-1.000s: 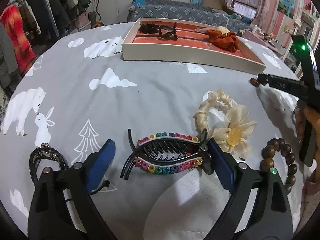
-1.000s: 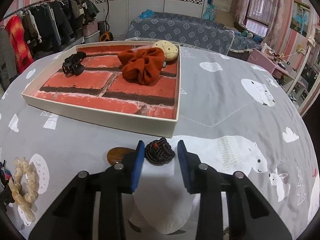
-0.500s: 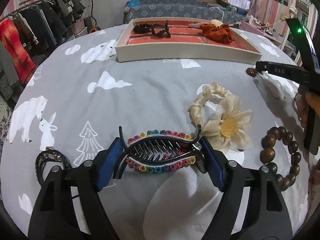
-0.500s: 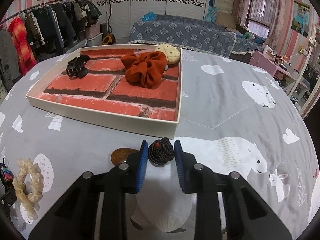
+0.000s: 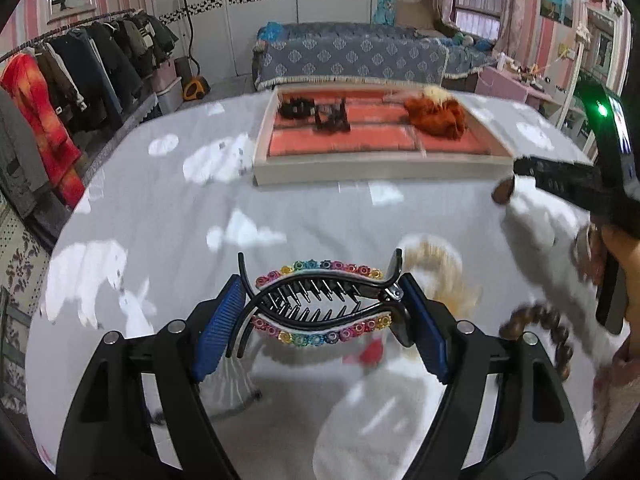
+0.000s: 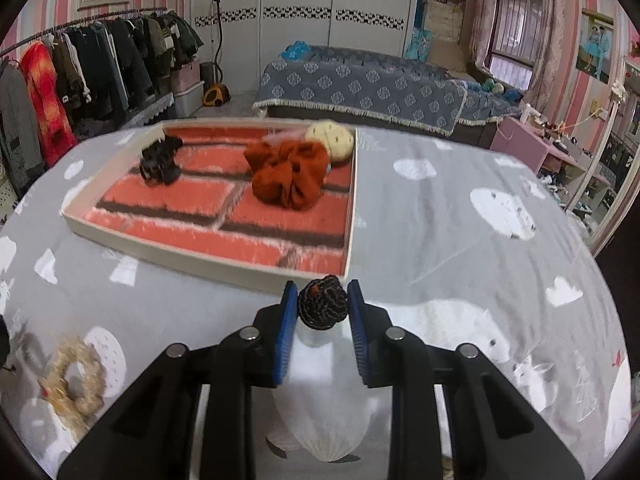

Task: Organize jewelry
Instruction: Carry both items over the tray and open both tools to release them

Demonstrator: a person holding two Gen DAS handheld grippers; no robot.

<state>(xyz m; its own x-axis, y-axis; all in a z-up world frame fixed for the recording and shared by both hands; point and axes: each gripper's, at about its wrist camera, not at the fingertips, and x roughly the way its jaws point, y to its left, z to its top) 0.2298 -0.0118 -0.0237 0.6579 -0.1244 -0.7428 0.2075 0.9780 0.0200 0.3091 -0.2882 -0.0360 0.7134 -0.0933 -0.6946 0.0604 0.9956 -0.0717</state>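
The clip [image 5: 320,302] looks like glossy black plastic, trimmed with shiny rainbow beads and a bit of bright metal at its hinge. The pads [image 5: 218,326] gripping it are ribbed blue rubber on matt black plastic arms. The knot [image 6: 322,301] is coarse braided cord, dark and dull. The bedspread [image 6: 440,216] is soft matt cloth. The tray [image 6: 208,256] is perhaps smooth card; blur obscures it.

Big gray bedsheet [image 6: 460,240] with white bears and clouds. White tray [image 6: 200,258] lying on it. Near the tray's front side: fluffy cream hair tie [image 6: 74,380], brown bead bracelet [image 5: 554,332].
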